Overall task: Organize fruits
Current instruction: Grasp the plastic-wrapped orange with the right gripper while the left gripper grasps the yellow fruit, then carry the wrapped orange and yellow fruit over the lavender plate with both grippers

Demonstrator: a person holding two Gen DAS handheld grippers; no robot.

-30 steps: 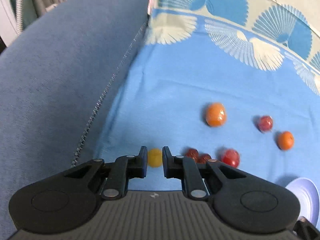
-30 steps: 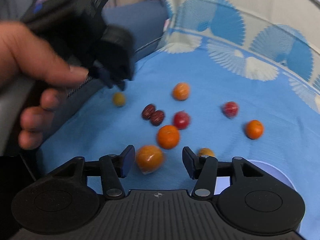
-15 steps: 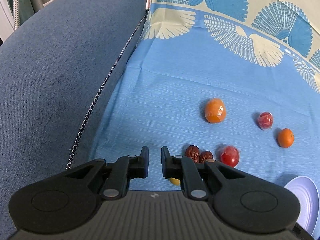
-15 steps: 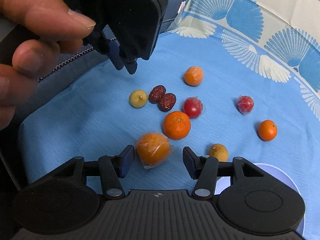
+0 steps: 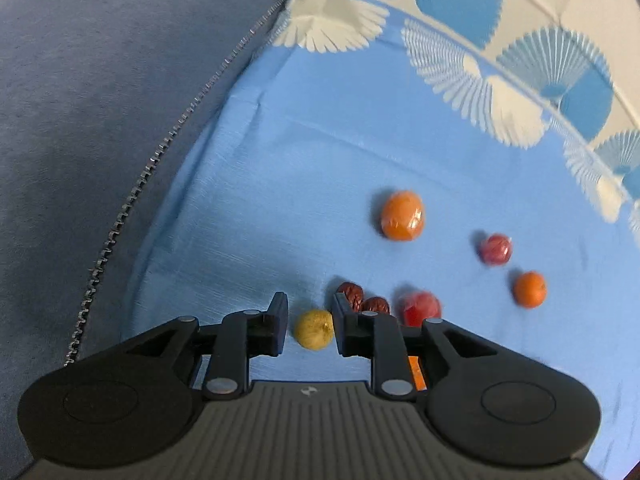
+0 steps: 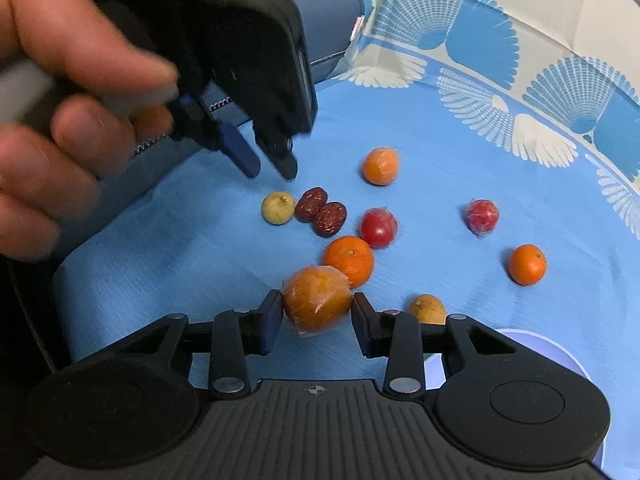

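- Already bracketed: a plastic-wrapped orange fruit (image 6: 318,304) sits between the spread fingers of the right gripper (image 6: 316,320) on the light-blue cloth (image 6: 420,128); the left pad looks to touch it, the right pad stands just off, so no grip is made.
- Slick film over a soft, light, round body: it would likely slip or roll, so a hold across its widest middle, pressed gently, seems safest.
- Nearby, the left gripper (image 5: 308,330) hangs with fingers apart around a small yellow-green round fruit (image 5: 314,329), not clasping it; seen from the right wrist, those fingers hover above that fruit.
- Just beside it lie two wrinkled dark-red dates (image 6: 321,212), touching each other, then a wrapped red tomato (image 6: 378,227) and a bare orange tangerine (image 6: 349,261).
- Farther out: another wrapped orange fruit (image 6: 381,166), a second wrapped red fruit (image 6: 482,216), a small tangerine (image 6: 527,265), a brownish fruit (image 6: 427,309).
- At the right gripper's near edge, a pale lilac plate (image 6: 556,356) waits, a likely destination.
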